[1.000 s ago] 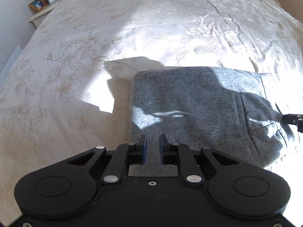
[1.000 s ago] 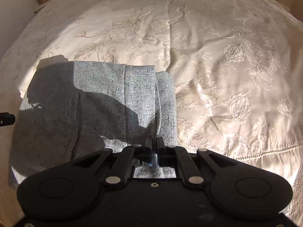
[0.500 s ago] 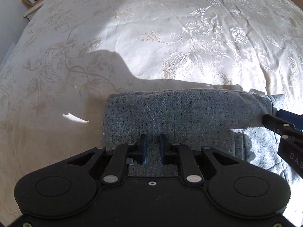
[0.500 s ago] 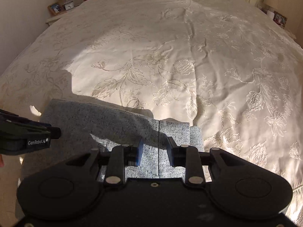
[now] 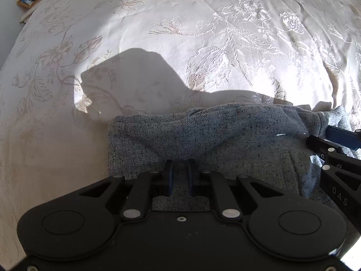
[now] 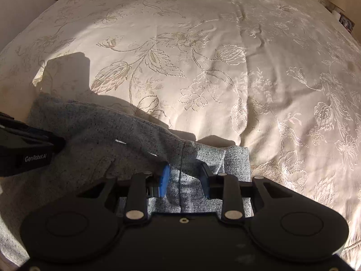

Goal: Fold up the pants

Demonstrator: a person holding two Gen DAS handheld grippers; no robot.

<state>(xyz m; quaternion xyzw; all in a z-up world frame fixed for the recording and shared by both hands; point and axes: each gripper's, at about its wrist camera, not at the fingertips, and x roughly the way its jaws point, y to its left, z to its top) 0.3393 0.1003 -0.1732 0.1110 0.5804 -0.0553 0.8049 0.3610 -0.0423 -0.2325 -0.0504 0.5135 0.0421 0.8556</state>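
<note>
On bedspread — folded grey pants, nothing else.

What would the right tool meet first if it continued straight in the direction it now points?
Most likely the grey pants: the right tool points steeply down with the fabric between its open jaws. The floral bedspread lies beyond.

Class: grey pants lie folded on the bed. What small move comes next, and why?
Likely open the left gripper: its jaws, just closing, straddle a raised ridge of the grey pants, whereas the right gripper, its jaws just opening, straddles resting cloth.
</note>
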